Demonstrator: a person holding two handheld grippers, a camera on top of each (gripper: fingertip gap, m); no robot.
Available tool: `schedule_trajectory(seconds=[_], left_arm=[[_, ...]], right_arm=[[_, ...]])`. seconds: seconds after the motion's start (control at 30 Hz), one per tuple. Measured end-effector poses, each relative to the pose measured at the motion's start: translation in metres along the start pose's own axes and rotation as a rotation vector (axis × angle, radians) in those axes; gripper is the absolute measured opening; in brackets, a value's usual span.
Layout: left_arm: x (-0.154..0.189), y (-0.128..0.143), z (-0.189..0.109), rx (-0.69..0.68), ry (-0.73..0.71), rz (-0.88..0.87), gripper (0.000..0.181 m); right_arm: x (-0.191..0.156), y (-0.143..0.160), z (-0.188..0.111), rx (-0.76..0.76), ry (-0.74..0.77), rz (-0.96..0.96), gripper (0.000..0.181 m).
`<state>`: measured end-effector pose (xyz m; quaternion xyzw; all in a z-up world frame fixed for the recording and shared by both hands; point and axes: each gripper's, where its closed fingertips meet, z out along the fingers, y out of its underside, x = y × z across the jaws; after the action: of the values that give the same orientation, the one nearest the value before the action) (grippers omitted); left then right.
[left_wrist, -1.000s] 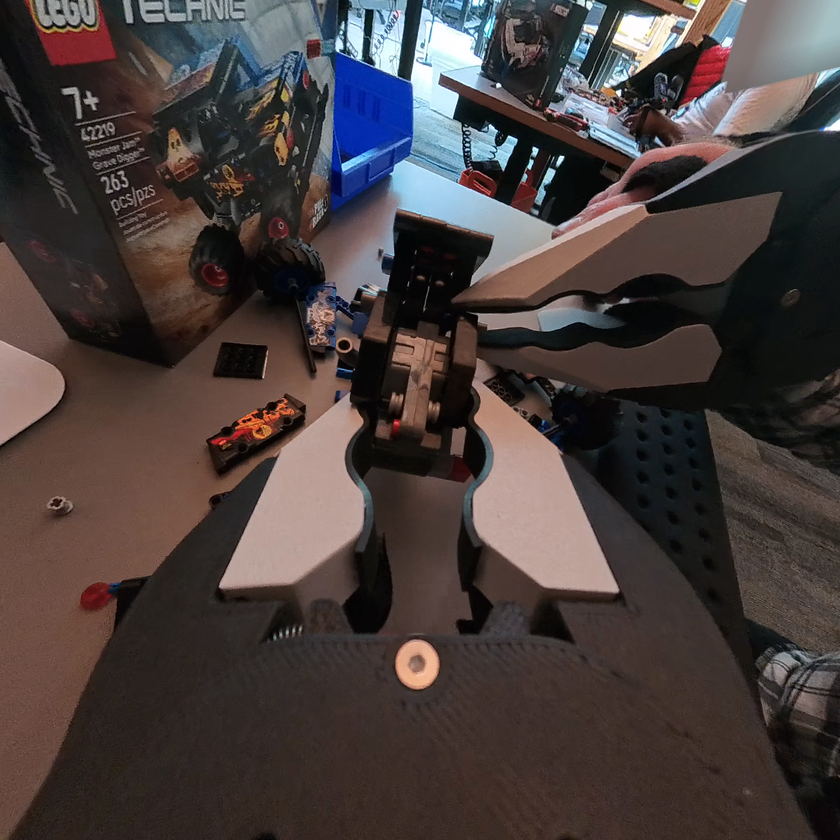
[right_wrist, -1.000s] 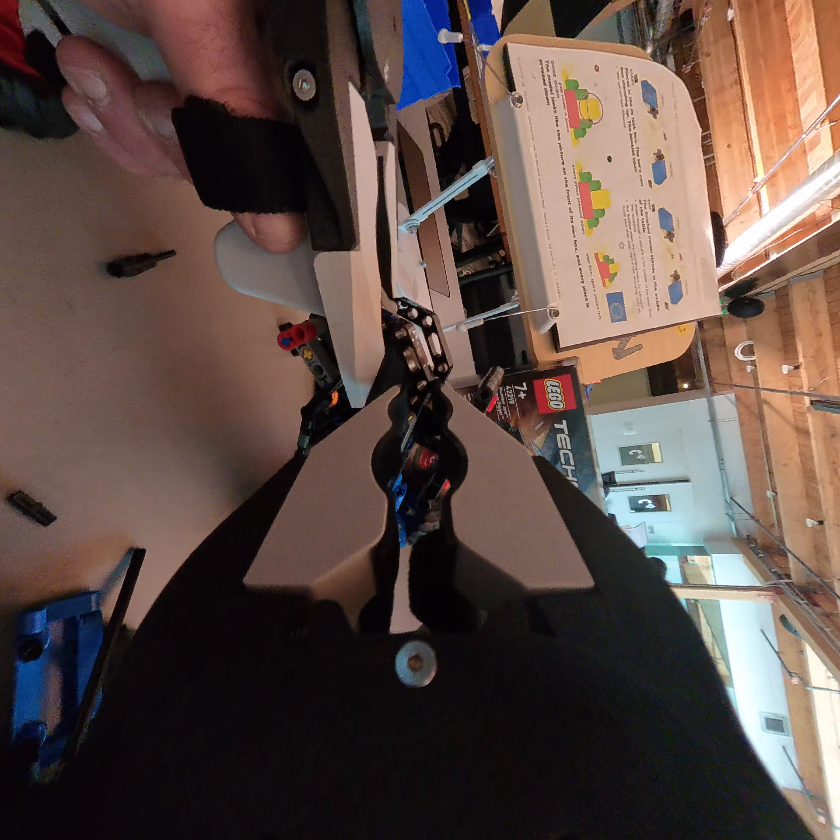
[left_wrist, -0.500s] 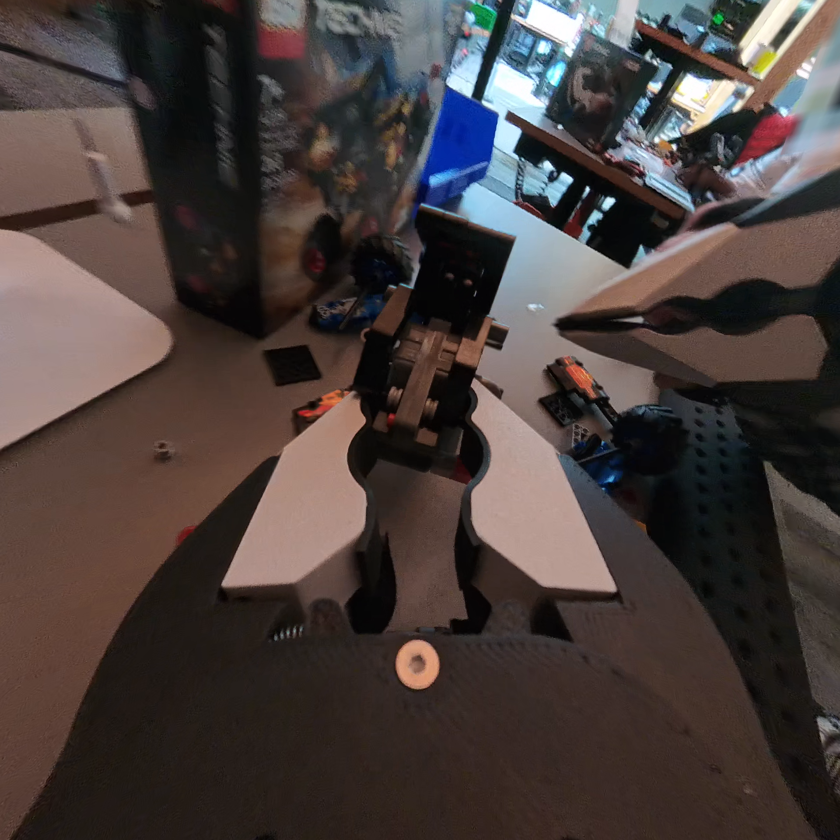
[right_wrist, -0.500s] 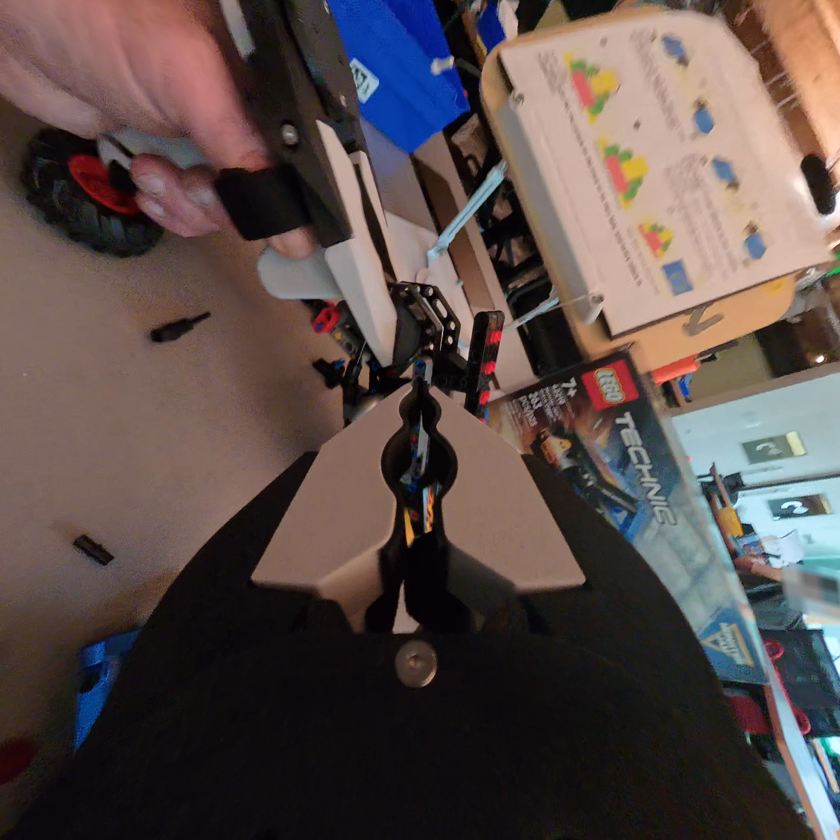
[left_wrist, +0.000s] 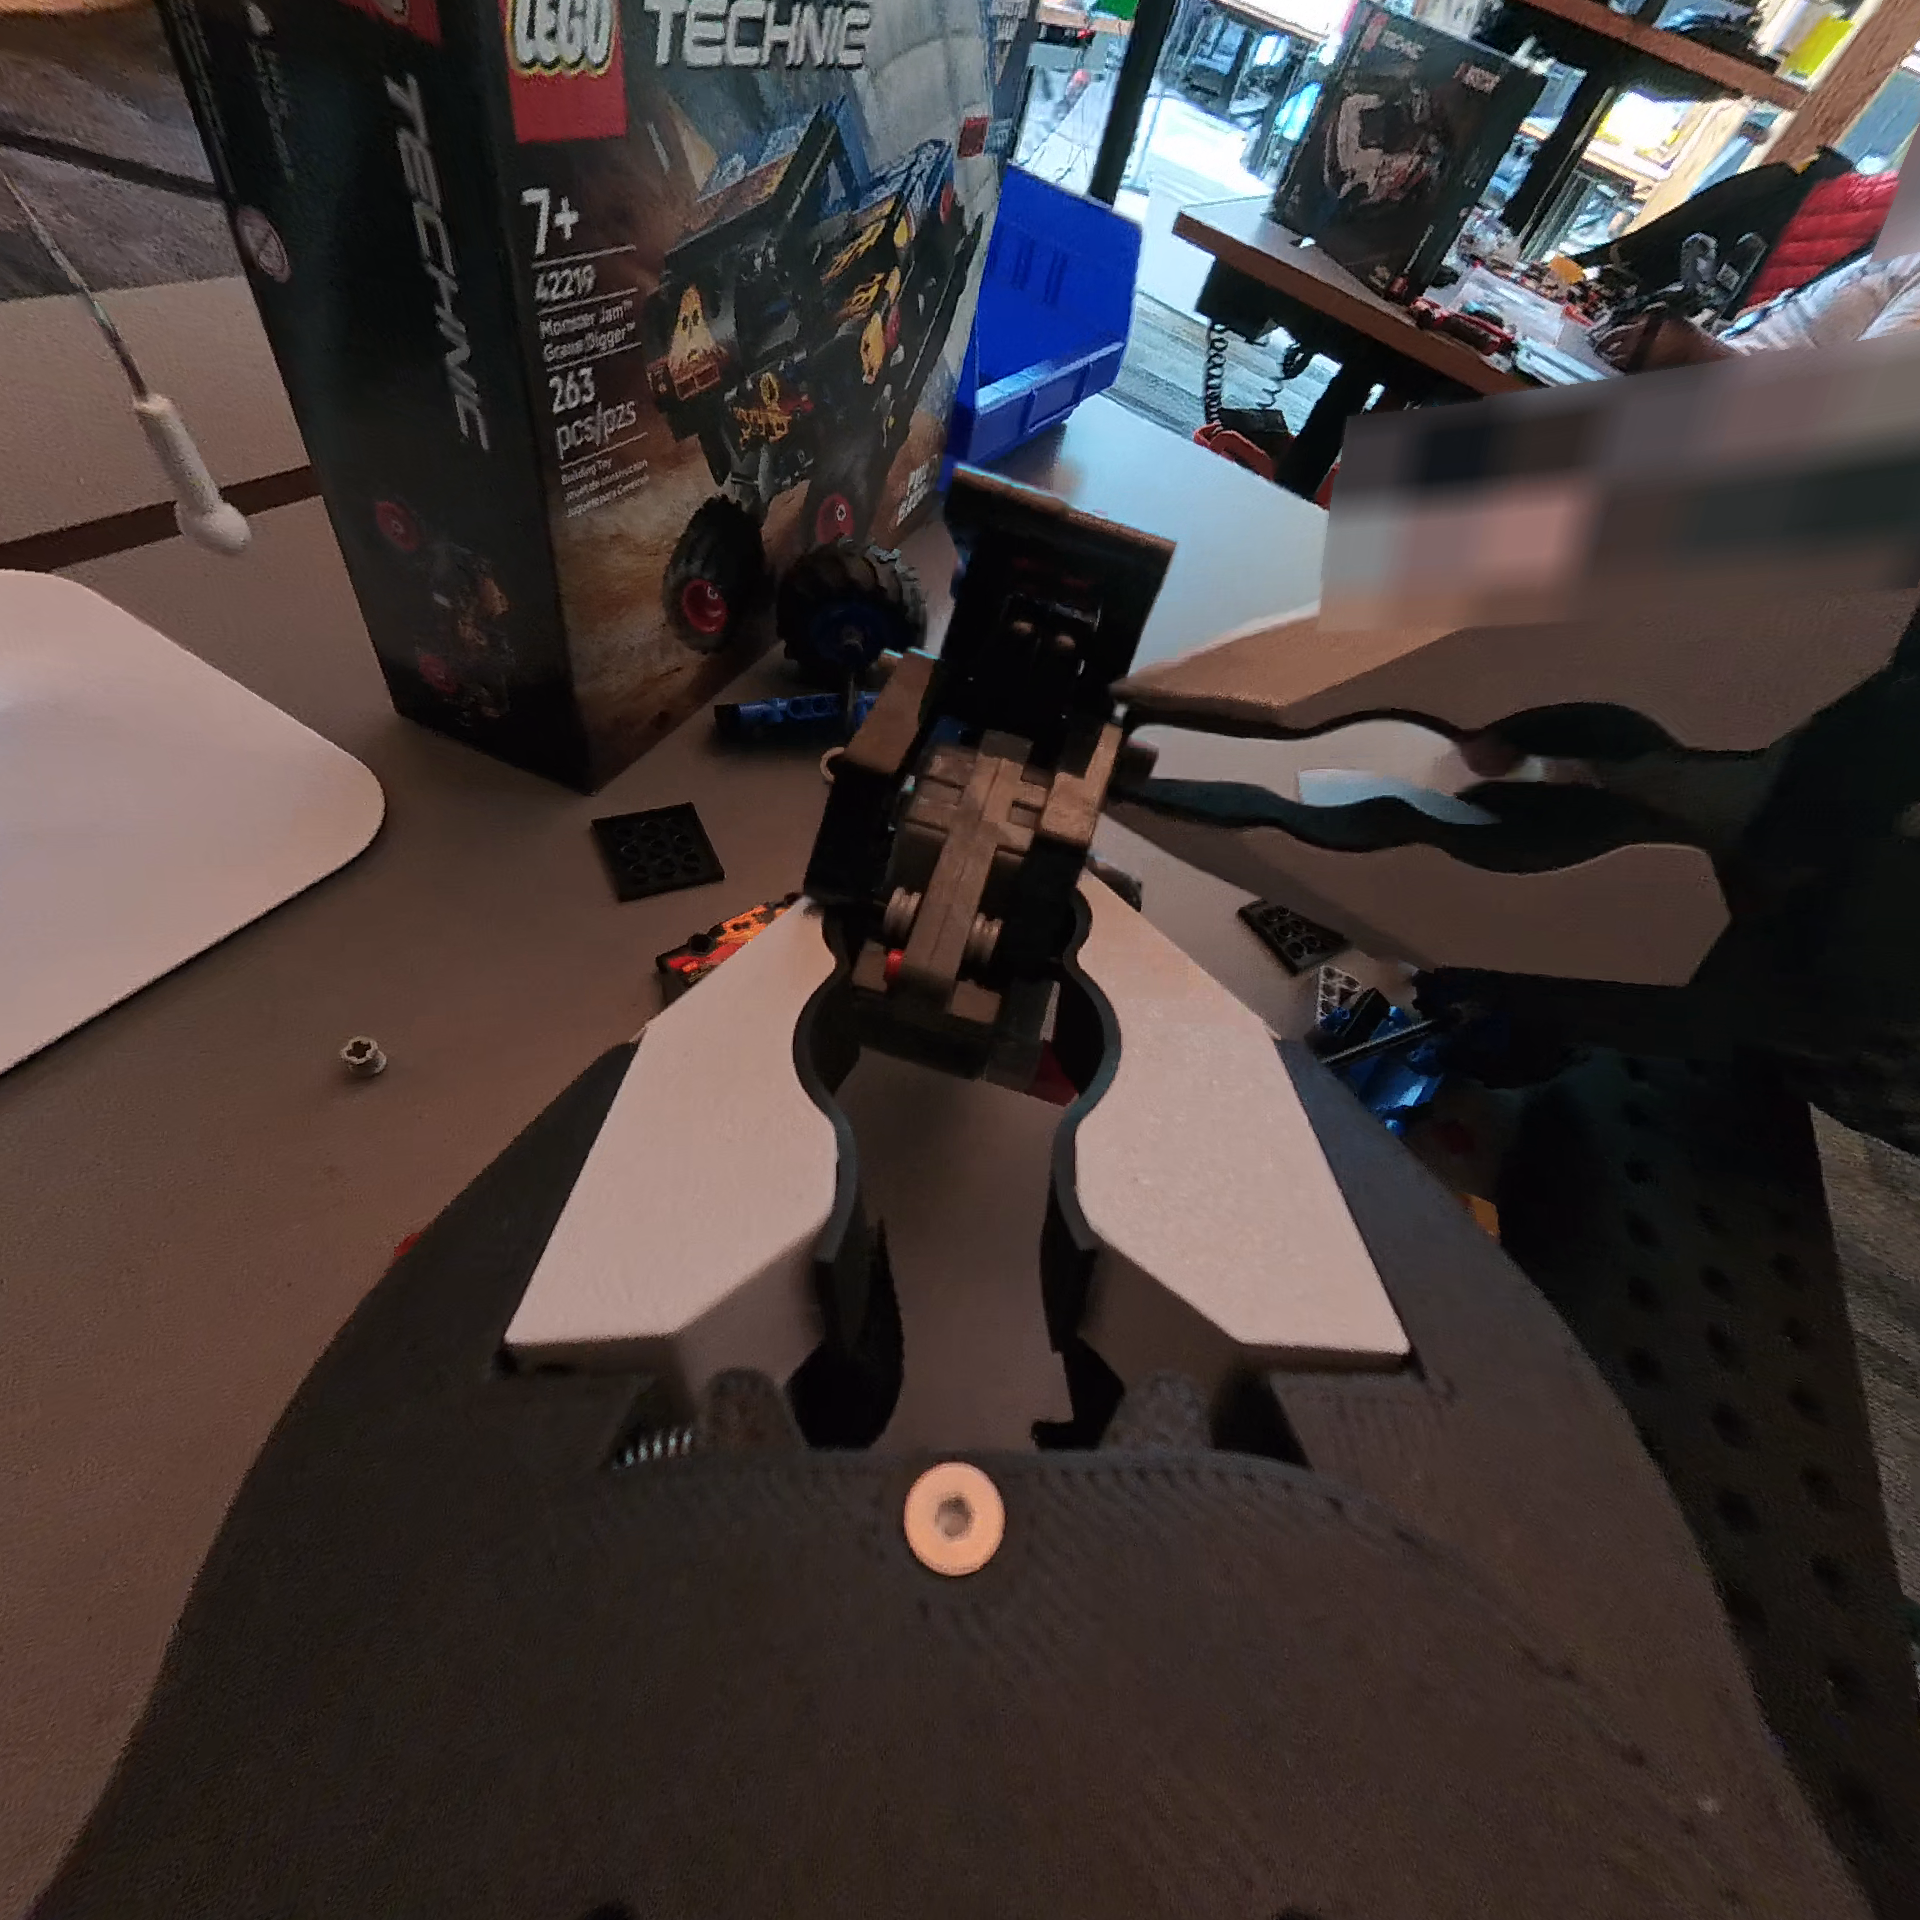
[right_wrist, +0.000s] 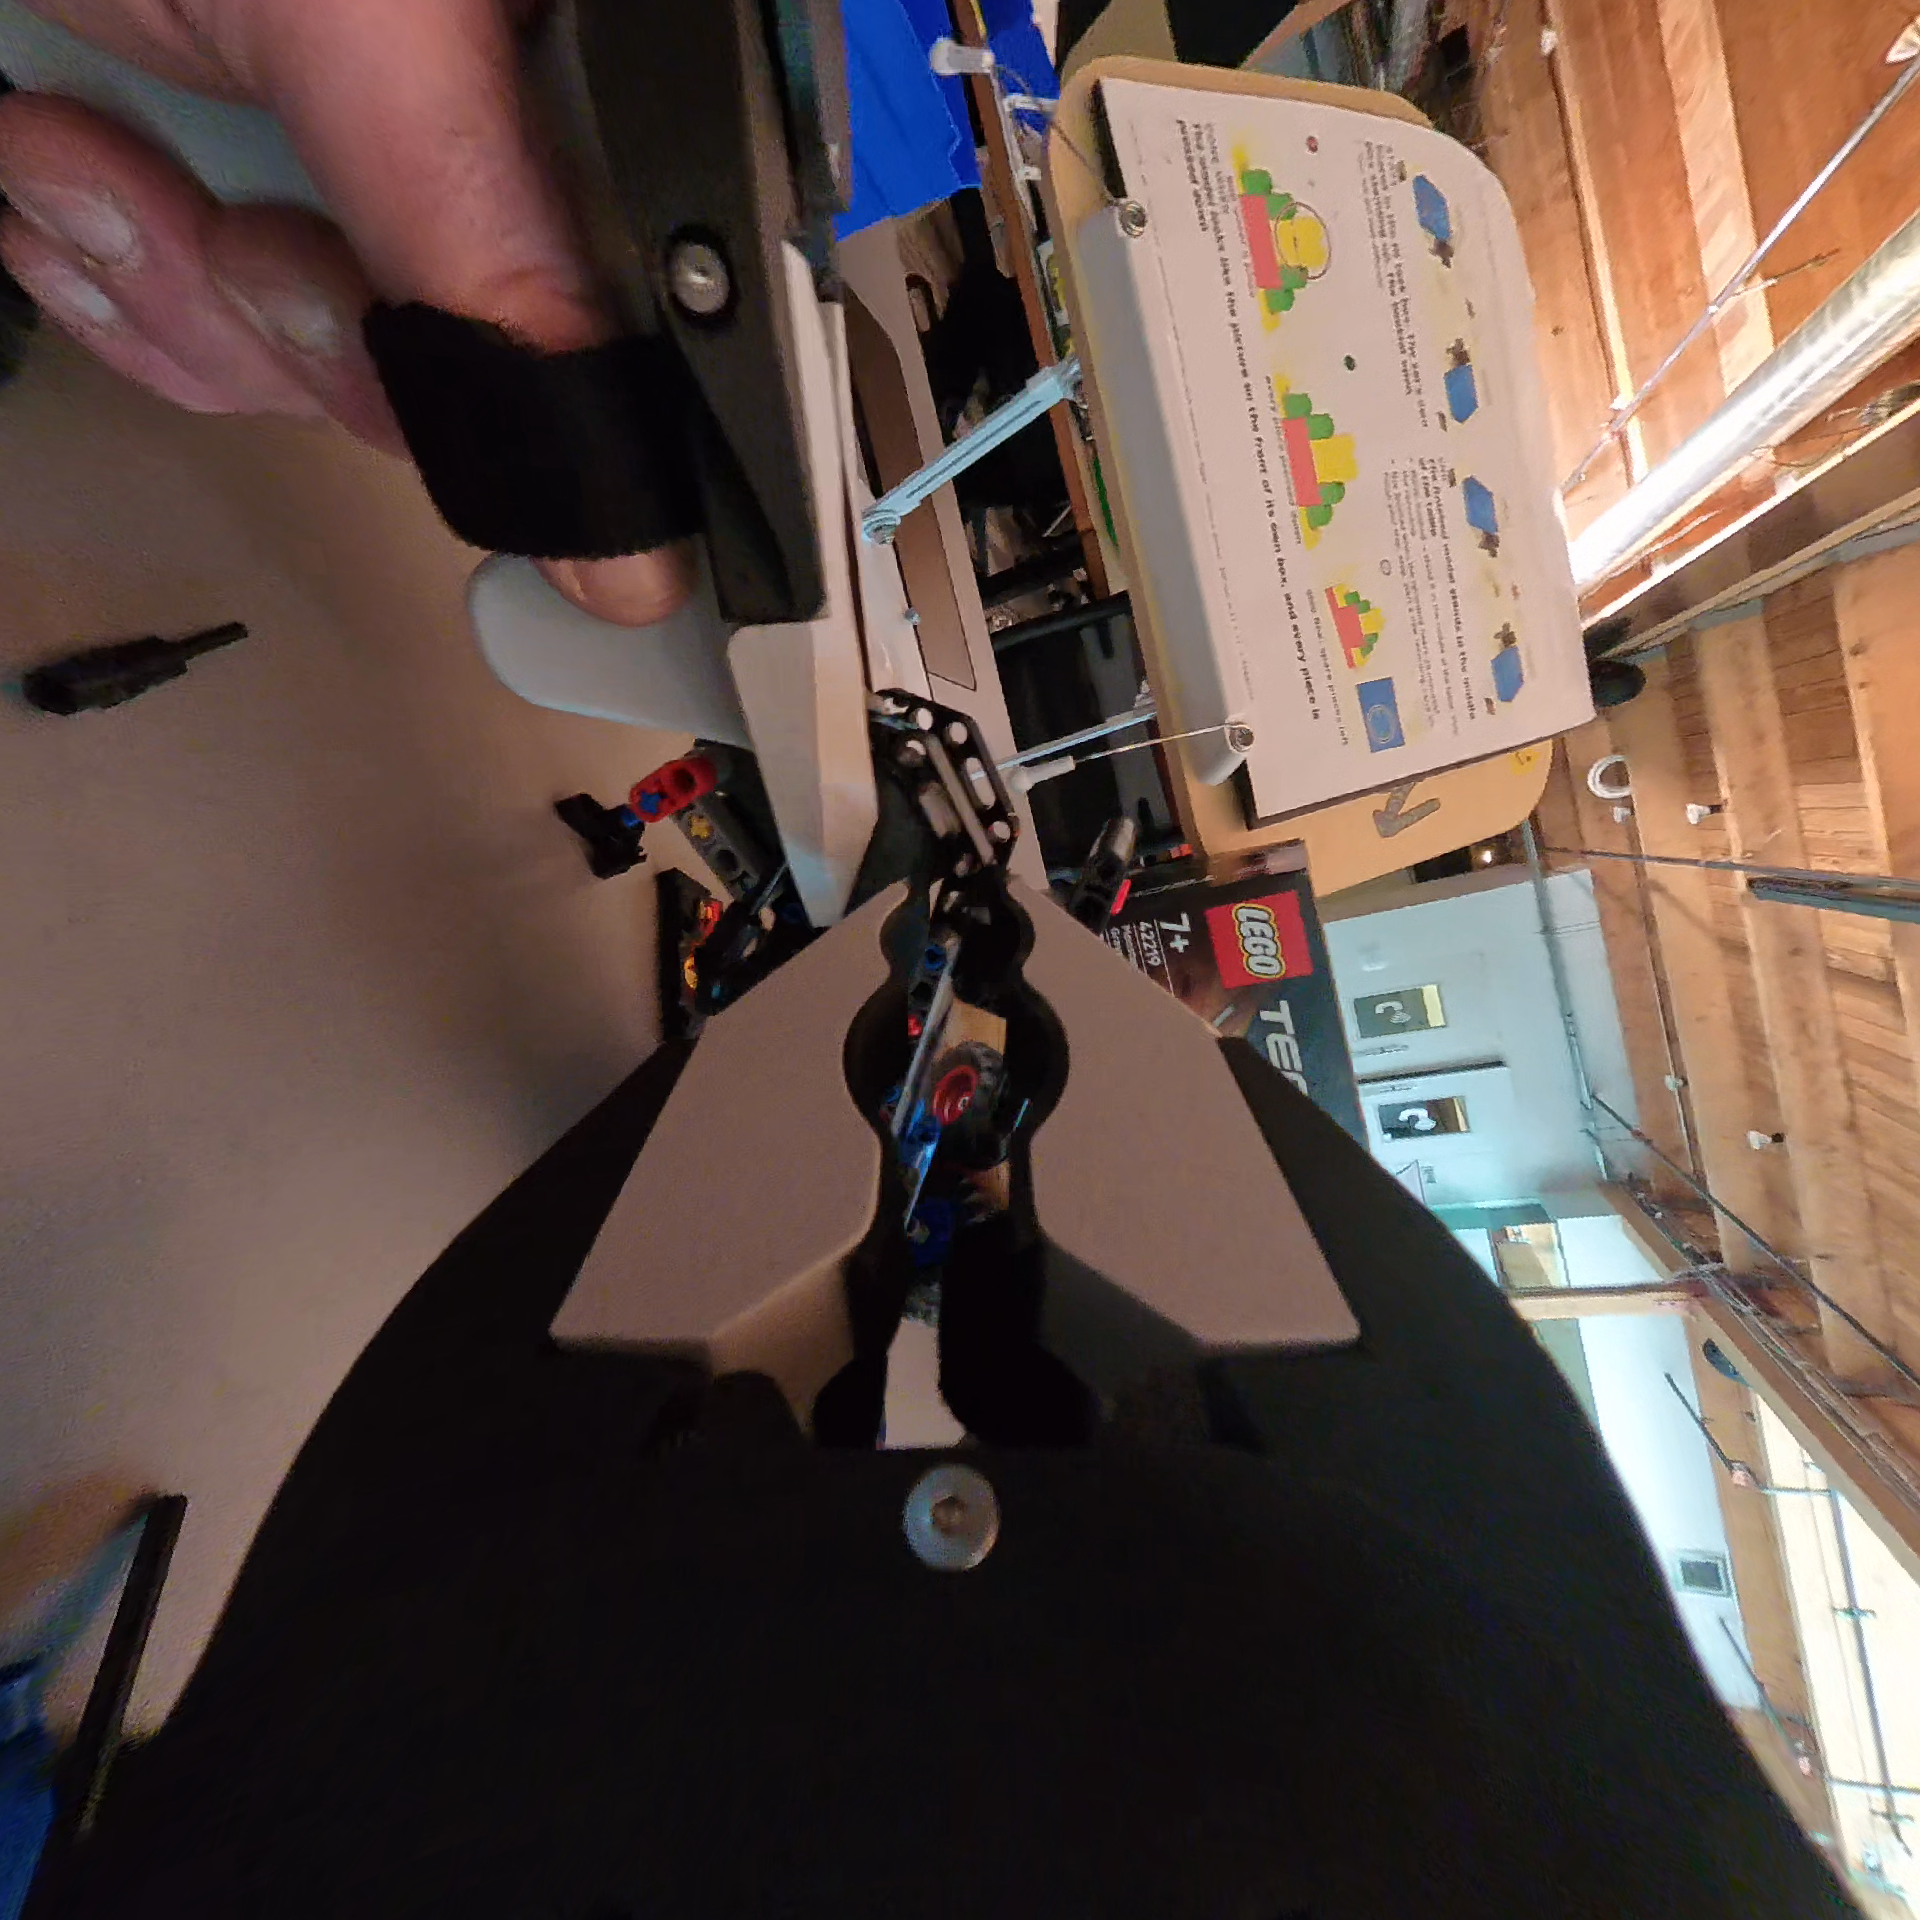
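My left gripper (left_wrist: 940, 925) is shut on the lower end of a black and grey brick-built truck chassis (left_wrist: 977, 831) and holds it upright above the grey table (left_wrist: 260, 1195). My right gripper (left_wrist: 1124, 743) comes in from the right, and its tips are closed on a small stub on the chassis's right side. In the right wrist view, my right gripper (right_wrist: 961, 909) pinches a thin black part of the chassis (right_wrist: 945, 769). The left gripper's white finger (right_wrist: 810, 748) and a person's hand (right_wrist: 260, 208) are just beyond it.
A tall toy set box (left_wrist: 623, 364) stands behind the chassis, with a blue bin (left_wrist: 1049, 332) beside it. A loose wheel (left_wrist: 852, 613), black plates (left_wrist: 657, 850) and small bricks lie around. A white board (left_wrist: 156, 790) is at the left, a black perforated mat (left_wrist: 1714, 1351) at the right.
Half a second ago my right gripper was drawn back from the chassis; now its tips are back on the chassis's right side. My left gripper has kept its hold and turned slightly.
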<state>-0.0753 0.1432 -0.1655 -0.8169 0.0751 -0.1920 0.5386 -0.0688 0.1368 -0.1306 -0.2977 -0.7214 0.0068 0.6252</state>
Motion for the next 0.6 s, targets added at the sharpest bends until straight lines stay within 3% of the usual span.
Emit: schedule_trajectory(seconds=[0.37,0.47,0.6], left_arm=[[0.002,-0.001,0.002,-0.021,-0.072,0.172,0.029],[0.004,-0.008,-0.001,0.012,-0.074,0.185,0.029],[0.010,-0.013,-0.002,0.055,0.015,0.110,0.029]], right_arm=[[0.005,0.001,0.004,-0.031,-0.060,0.039,0.006],[0.009,-0.001,0.002,0.070,-0.175,0.319,0.003],[0.013,-0.006,-0.002,0.202,-0.274,0.554,0.003]])
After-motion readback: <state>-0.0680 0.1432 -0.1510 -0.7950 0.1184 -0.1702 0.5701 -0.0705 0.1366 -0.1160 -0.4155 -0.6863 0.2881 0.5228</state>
